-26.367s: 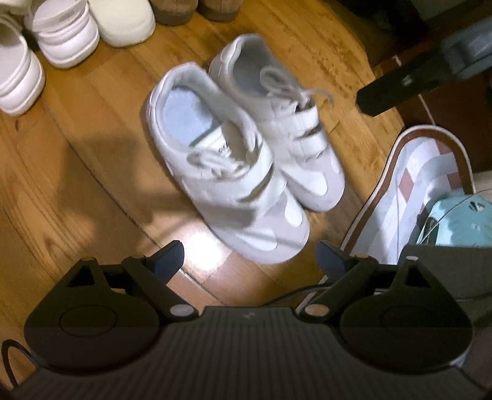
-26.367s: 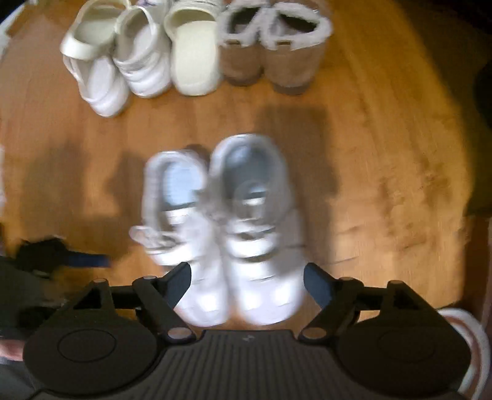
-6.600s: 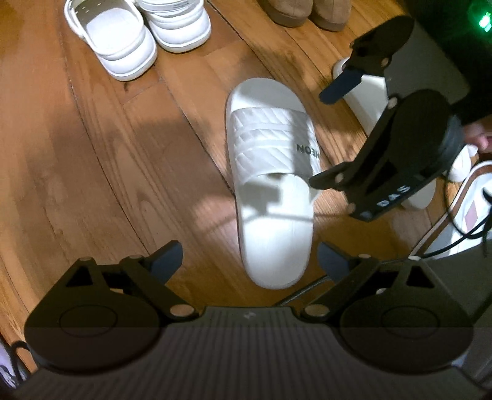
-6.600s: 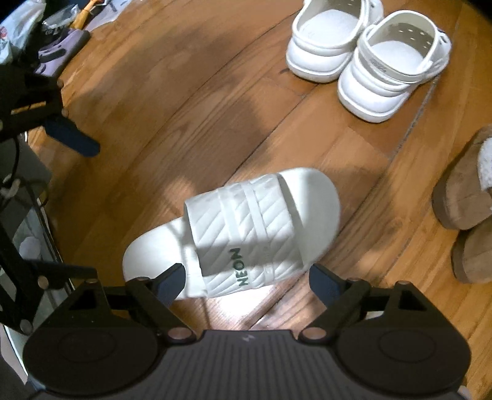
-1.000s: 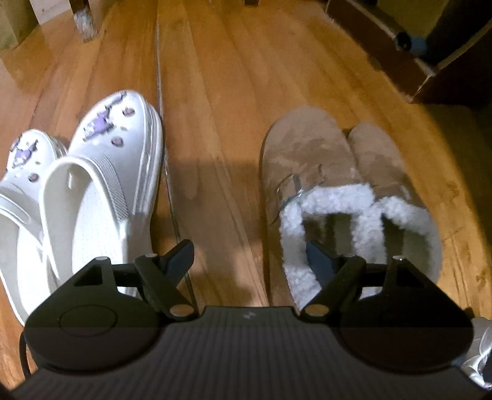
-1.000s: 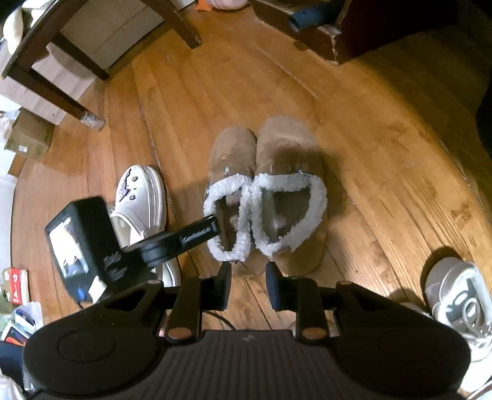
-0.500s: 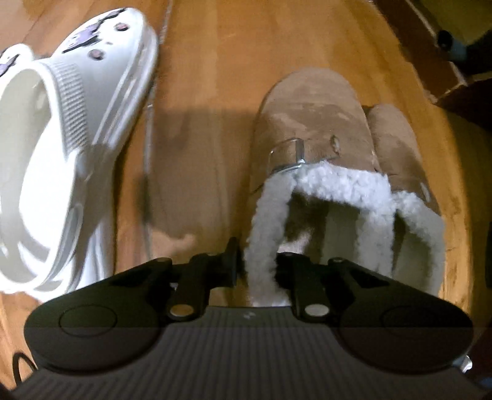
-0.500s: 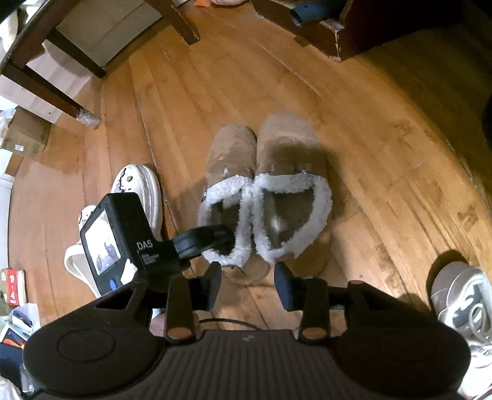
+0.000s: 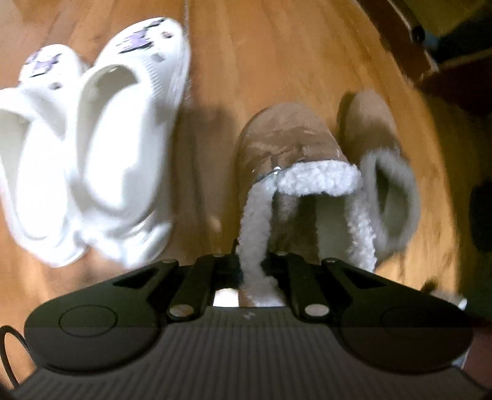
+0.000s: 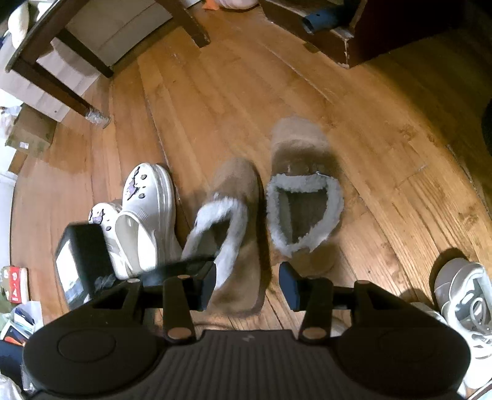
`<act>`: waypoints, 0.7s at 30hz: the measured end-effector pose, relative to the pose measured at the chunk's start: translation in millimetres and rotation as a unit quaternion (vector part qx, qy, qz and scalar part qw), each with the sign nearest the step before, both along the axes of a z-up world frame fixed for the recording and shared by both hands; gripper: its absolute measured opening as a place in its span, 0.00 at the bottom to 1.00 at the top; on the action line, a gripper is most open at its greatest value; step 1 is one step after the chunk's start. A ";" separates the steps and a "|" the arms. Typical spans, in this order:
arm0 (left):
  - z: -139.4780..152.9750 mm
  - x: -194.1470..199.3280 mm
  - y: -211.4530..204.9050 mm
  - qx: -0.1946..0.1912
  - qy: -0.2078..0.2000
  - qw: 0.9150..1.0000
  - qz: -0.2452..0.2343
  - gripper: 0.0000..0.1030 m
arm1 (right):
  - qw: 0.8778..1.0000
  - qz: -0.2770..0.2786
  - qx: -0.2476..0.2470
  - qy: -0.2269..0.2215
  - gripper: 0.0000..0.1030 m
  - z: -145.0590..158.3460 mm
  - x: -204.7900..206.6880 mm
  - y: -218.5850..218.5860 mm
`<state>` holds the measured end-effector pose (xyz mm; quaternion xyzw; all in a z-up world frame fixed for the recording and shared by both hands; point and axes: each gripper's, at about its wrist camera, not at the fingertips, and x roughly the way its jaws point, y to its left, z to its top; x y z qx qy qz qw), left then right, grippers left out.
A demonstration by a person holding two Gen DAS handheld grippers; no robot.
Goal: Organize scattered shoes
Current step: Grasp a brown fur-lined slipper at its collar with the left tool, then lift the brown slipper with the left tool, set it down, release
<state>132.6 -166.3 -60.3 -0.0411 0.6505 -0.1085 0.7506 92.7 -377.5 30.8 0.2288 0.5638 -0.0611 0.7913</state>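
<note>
On the wooden plank floor, the left gripper has its jaws closed on the white fleece collar of the left tan suede slipper, with its mate, the right tan suede slipper, just beside it. The right gripper hovers over the pair, its jaws opening and pressing on nothing. A pair of white clogs with purple charms lies near the slippers.

Wooden floor, dark table legs, cardboard boxes, perhaps a blue tube.
</note>
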 end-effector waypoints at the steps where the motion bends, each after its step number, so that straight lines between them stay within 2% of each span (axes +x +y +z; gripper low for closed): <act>1: 4.3 -5.1 6.9 0.003 0.001 1.000 -0.007 0.06 | 1.000 0.006 -0.003 -0.001 0.45 3.4 -0.5 5.0; 3: 16.8 -22.6 26.3 0.004 0.003 1.000 -0.021 0.06 | 1.000 0.021 -0.006 -0.005 0.49 9.2 -1.5 15.8; 7: 44.8 -59.4 76.5 0.001 0.002 0.999 -0.044 0.07 | 0.999 0.042 0.001 -0.007 0.49 15.6 -2.7 36.8; 10: 61.4 -94.5 116.1 0.022 -0.008 0.999 -0.049 0.07 | 0.997 0.081 0.010 -0.009 0.49 18.8 -1.6 60.6; 13: 59.8 -118.4 152.3 0.011 0.010 1.000 -0.025 0.07 | 0.992 0.125 0.012 -0.006 0.49 21.1 0.5 92.0; 15: 46.5 -134.8 170.1 0.008 0.029 0.999 -0.029 0.07 | 0.987 0.159 0.007 -0.001 0.49 21.6 1.9 115.5; 16: 35.8 -140.1 176.7 0.008 0.046 0.999 -0.025 0.10 | 0.985 0.174 0.004 0.001 0.49 21.4 2.8 123.4; 18: 4.6 -154.3 194.7 -0.002 0.108 0.994 -0.005 0.18 | 0.977 0.213 -0.009 0.010 0.49 17.4 2.2 145.0; 20: -13.0 -157.5 207.0 -0.034 0.171 0.985 0.005 0.32 | 0.961 0.274 -0.033 0.030 0.49 5.9 -4.5 178.4; 21: -16.8 -158.0 212.0 -0.041 0.187 0.981 0.006 0.45 | 0.951 0.304 -0.047 0.042 0.49 -1.8 -9.4 194.2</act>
